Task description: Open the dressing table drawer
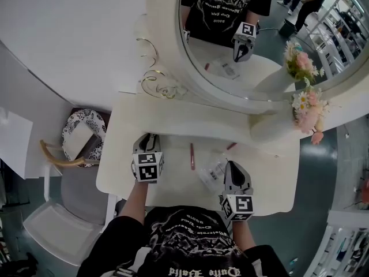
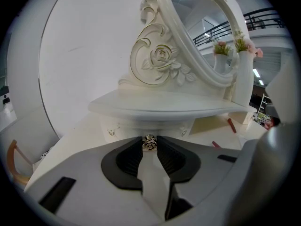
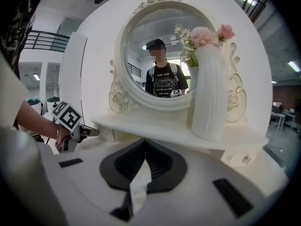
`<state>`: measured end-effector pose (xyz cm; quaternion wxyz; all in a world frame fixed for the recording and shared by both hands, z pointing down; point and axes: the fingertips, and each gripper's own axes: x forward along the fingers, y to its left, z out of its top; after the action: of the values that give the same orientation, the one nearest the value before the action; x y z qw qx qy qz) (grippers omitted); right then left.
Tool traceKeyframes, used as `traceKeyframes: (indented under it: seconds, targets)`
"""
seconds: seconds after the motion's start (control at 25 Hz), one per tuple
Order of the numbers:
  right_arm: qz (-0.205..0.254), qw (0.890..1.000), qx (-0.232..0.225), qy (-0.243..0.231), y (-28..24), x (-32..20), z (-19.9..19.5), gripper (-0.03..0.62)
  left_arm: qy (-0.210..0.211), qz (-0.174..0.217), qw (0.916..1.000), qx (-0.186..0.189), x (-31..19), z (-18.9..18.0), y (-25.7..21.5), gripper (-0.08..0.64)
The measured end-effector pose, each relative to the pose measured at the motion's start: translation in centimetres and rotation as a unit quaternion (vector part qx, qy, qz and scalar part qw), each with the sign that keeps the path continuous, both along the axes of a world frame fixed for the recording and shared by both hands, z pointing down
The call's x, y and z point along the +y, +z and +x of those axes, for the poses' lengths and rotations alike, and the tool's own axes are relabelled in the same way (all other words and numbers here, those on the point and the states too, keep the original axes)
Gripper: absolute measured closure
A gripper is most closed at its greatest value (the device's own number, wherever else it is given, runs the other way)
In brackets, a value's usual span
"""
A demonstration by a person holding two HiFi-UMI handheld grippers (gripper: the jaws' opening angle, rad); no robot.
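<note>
White dressing table (image 1: 173,120), pink flowers (image 1: 308,111), white ribbed vase (image 3: 207,93)

White wall (image 1: 69,33) behind — dark teal floor (image 1: 323,178), white chair (image 1: 81,198).

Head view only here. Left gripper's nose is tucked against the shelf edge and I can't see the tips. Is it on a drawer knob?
Observer: Yes. The left gripper view shows the left gripper shut on the drawer's small metal rose knob.
Operator: Drawer out yet?
Observer: Doesn't look it. Its front sits back under the shelf.
Operator: Right gripper?
Observer: The right gripper is shut, with nothing between its jaws.
</note>
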<state>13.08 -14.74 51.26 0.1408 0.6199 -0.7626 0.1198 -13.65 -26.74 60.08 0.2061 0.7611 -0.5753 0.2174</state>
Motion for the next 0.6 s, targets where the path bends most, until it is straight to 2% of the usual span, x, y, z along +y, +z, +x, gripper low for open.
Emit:
traceKeyframes:
  seconds: [0.6]
  targets:
    - [-0.002, 1.000, -0.001, 0.000, 0.6, 0.1, 0.7, 0.581, -0.006, 0.001, 1.0000, -0.004, 1.3, -0.4, 0.1, 0.457]
